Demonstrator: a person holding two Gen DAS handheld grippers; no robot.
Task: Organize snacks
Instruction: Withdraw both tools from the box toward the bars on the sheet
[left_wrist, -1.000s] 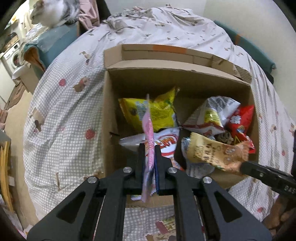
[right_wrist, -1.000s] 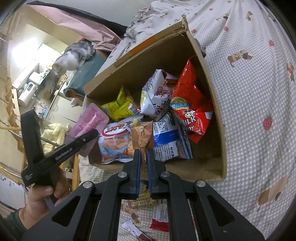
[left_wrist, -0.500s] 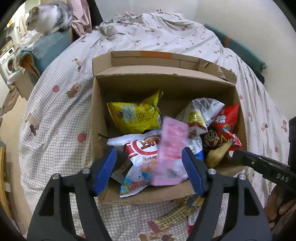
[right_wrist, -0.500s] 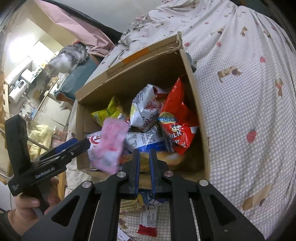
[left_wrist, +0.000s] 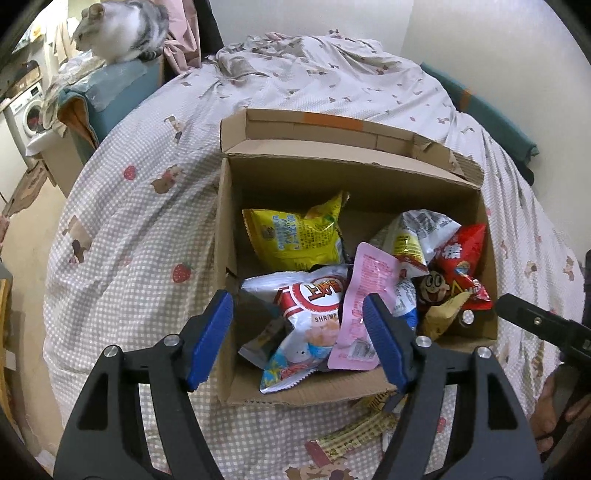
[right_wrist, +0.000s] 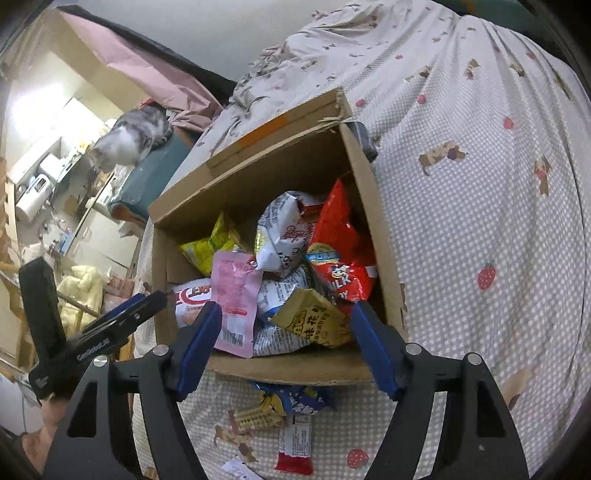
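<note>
Most snacks are boxed; a few are left on the bed.
Ahead of both wide, empty jaws, the left gripper (left_wrist: 299, 343) parted and the right gripper (right_wrist: 286, 349) opening, the cardboard box (left_wrist: 225, 258) is filled with packets; loose snacks (right_wrist: 291, 424) lie below the right jaws, outside the box.

A: Both wrist views have heavy fisheye bend, black corners, and the bedspread (left_wrist: 155, 236) bulges like a dome. Soft, even indoor light, a bit dim and warm.

B: Yeah, the far-left room in the right view is blown out. The cardboard box (right_wrist: 373, 236) has a shadowy far wall. The cat (right_wrist: 129, 140) looks smeared.
</note>
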